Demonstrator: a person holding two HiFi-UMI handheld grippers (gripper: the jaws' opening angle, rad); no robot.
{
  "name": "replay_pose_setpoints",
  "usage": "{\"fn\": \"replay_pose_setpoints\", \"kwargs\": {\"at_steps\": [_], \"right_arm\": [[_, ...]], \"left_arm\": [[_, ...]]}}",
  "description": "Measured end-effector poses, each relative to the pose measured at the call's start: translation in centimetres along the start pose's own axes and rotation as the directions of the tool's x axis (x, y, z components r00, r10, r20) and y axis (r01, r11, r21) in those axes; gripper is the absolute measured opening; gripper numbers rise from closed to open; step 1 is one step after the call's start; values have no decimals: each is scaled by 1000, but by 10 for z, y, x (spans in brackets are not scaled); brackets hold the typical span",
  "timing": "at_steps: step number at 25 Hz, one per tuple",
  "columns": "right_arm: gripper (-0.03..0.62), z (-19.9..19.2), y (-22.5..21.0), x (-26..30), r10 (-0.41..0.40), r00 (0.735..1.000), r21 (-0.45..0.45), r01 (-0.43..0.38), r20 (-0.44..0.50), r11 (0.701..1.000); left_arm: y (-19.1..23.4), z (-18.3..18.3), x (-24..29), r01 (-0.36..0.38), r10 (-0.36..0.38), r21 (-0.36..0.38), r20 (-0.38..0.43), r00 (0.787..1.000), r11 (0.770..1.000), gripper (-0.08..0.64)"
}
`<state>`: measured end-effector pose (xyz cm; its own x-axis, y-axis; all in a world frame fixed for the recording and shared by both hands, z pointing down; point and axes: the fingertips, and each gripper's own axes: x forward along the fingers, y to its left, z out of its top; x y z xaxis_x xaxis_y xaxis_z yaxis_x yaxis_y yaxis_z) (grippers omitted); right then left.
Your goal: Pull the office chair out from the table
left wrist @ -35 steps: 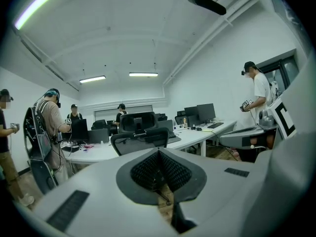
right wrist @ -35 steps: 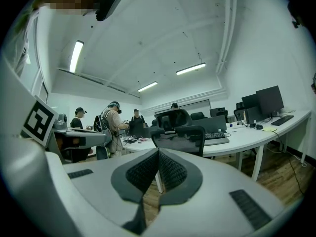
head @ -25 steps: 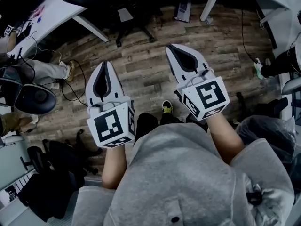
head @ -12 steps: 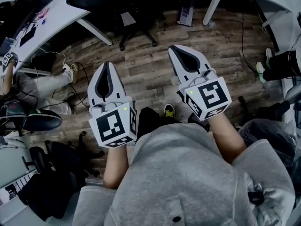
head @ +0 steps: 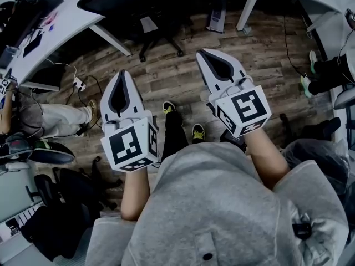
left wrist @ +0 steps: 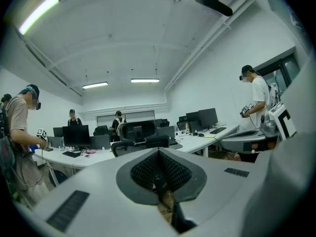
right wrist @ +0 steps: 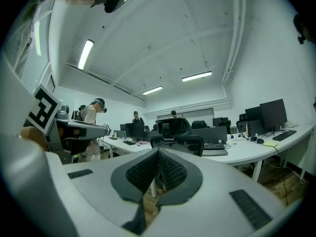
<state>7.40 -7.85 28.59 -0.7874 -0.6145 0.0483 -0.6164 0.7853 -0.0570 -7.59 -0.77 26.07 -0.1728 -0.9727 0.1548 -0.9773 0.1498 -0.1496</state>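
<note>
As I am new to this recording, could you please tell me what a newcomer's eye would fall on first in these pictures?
Two big white grippers fill the head view: the left gripper and the right gripper, both shut and empty, held out above the wooden floor. Ahead of them, in the middle of both gripper views, stands the black office chair, tucked against the white table.

The office chair [head: 160,36] and a power strip [head: 79,83] rest on the wood-plank floor [head: 183,79].
</note>
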Motion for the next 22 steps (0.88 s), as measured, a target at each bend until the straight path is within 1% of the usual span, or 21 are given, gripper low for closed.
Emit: {"fn": "replay_pose_setpoints", "kwargs": {"at_steps": [6,14,18,22], "right_arm": [[26,3,-3,0,-12,1000,-18,12,11,1000],[26,6,-6,16,-17,1000,-58,18,23,998],[26,9,-11,33,-7,1000,-72,9,27,997],[26,8,-18,65,-3,1000,-89,5,23,996]], "left_arm": [[2,5,2,2,-2,7,24,1000,1000,8],[10,11,20,11,-11,4,67,998,1000,8],[19,14,34,6,-7,7,87,996,1000,8],[39,13,59,-3,3,7,96,995,1000,8]]}}
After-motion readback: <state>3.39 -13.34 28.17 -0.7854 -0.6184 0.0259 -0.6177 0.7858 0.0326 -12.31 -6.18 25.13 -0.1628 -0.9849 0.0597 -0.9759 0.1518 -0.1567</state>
